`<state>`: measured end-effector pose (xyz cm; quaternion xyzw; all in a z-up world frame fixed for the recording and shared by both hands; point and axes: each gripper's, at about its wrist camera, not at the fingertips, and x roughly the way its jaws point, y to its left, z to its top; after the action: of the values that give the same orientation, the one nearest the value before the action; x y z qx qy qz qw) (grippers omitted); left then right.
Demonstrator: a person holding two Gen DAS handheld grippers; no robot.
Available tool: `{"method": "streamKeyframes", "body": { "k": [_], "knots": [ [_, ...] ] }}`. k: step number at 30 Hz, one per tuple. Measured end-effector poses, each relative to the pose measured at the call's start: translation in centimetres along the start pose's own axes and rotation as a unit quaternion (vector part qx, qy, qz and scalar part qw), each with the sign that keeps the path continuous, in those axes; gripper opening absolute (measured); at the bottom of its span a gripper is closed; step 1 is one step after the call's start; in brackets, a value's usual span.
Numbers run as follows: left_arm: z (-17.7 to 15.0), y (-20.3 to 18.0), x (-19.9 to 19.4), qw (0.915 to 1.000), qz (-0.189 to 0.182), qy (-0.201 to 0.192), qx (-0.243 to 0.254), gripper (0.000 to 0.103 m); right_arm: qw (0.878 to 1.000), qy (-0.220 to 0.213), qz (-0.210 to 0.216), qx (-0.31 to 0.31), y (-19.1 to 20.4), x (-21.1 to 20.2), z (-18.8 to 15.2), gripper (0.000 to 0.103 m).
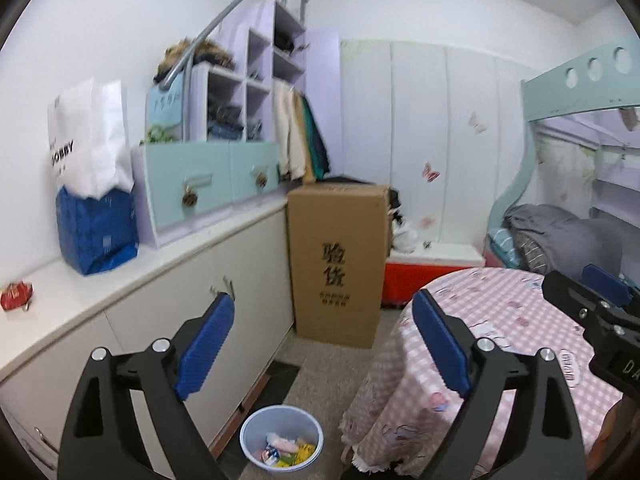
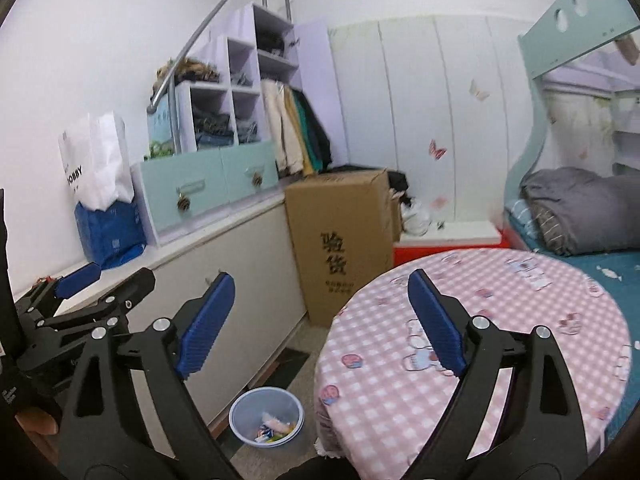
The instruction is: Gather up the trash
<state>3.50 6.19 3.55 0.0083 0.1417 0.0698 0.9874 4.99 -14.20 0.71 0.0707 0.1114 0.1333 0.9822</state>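
Observation:
A pale blue plastic bin stands on the floor between the white cabinet and the round table; it also shows in the right wrist view. Several colourful wrappers lie inside it. My left gripper is open and empty, held high above the bin. My right gripper is open and empty, over the table's left edge. The right gripper shows at the right edge of the left wrist view. The left gripper shows at the left of the right wrist view. A red wrapper-like item lies on the cabinet top.
A round table with a pink checked cloth fills the lower right. A tall cardboard box stands on the floor behind the bin. A long white cabinet carries a blue and white bag and drawers. A bunk bed is at right.

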Motion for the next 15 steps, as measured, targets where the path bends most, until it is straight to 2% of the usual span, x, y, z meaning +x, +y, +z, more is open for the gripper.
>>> {"method": "streamKeyframes", "body": {
  "k": [7, 15],
  "knots": [
    [0.1, -2.2, -5.0, 0.9988, -0.023, -0.043, 0.003, 0.094, 0.999, -0.035, -0.02, -0.005, -0.2, -5.3, -0.6, 0.093],
    [-0.4, -4.0, -7.7, 0.9977, -0.044, -0.049, 0.021, 0.095, 0.998, -0.05, -0.047, -0.001, -0.7, -8.3, -1.6, 0.094]
  ]
}}
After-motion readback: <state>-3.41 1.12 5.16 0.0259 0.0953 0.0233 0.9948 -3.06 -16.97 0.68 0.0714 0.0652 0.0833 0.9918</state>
